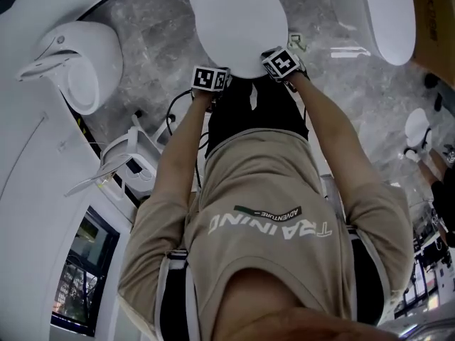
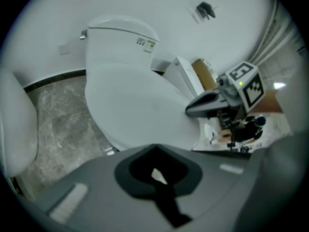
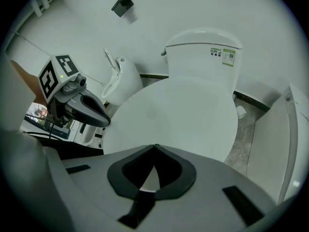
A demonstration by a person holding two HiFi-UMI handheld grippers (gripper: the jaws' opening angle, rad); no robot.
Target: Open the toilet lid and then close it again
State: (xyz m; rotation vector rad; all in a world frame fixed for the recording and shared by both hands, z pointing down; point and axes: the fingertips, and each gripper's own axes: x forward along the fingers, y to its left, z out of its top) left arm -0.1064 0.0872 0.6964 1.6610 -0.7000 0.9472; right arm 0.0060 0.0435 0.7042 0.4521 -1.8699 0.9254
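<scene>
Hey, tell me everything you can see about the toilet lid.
The toilet lid is a white, glossy, plastic-looking oval, smooth and unmarked. It lies down flat, closed, its back end meeting the cistern. The left gripper and right gripper, fingers shut, sit at its front rim; contact cannot be confirmed.

Head view looks steeply down from above; gripper views sit close, angled down; all share toilet lid [image 1: 234, 20].

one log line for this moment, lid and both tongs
toilet lid: down | left tongs: shut, empty, at lid front edge | right tongs: shut, empty, at lid front edge
</scene>
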